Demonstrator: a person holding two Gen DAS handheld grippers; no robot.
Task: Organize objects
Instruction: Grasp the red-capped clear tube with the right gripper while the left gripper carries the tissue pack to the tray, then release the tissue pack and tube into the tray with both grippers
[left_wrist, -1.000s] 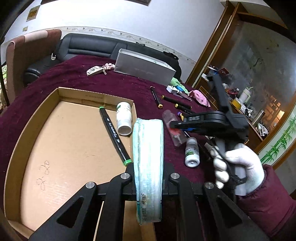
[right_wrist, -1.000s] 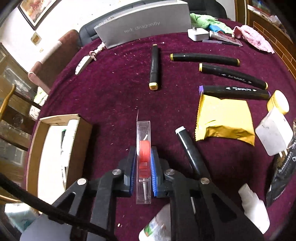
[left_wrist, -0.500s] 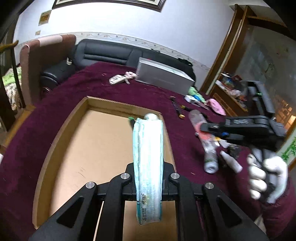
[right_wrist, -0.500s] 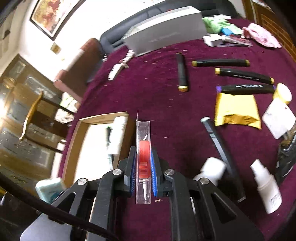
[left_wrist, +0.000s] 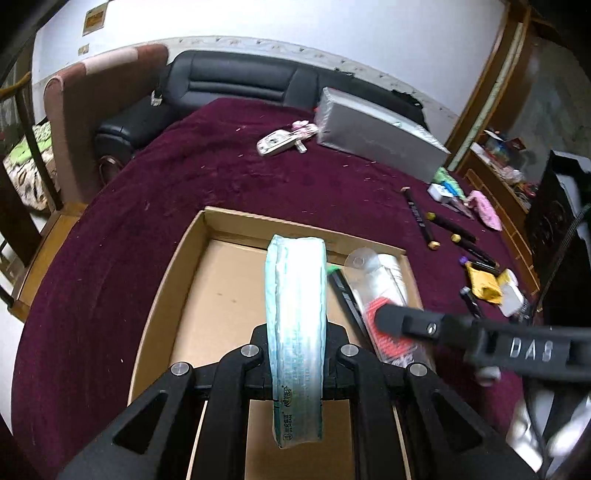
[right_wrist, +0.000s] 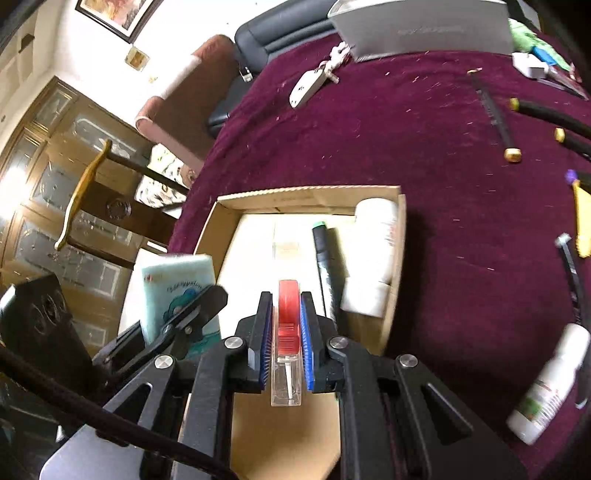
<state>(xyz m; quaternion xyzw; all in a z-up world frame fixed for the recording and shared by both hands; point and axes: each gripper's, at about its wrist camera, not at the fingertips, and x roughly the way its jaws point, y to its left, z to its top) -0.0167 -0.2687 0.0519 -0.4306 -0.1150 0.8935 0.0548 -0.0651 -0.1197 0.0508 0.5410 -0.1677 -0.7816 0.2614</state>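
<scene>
My left gripper (left_wrist: 297, 354) is shut on a pale teal tissue pack (left_wrist: 295, 295), held upright over the open cardboard box (left_wrist: 192, 251). My right gripper (right_wrist: 287, 332) is shut on a clear plastic case with a red insert (right_wrist: 288, 314), also above the box (right_wrist: 306, 194). Inside the box lie a black marker with a green cap (right_wrist: 325, 258) and a white bottle (right_wrist: 373, 251) along its right wall. The left wrist view shows the right gripper (left_wrist: 391, 321) reaching in from the right with the case (left_wrist: 369, 273). The tissue pack (right_wrist: 173, 280) appears at left in the right wrist view.
The box rests on a dark red tablecloth (left_wrist: 166, 192). A grey carton (left_wrist: 376, 136) and a white remote (left_wrist: 277, 142) lie at the back. Several black markers (left_wrist: 417, 218), a yellow packet (left_wrist: 480, 284) and a white spray bottle (right_wrist: 550, 384) lie to the right.
Both grippers have swung left with their loads. The right one left the scattered markers and now hangs over the box beside the left one.
</scene>
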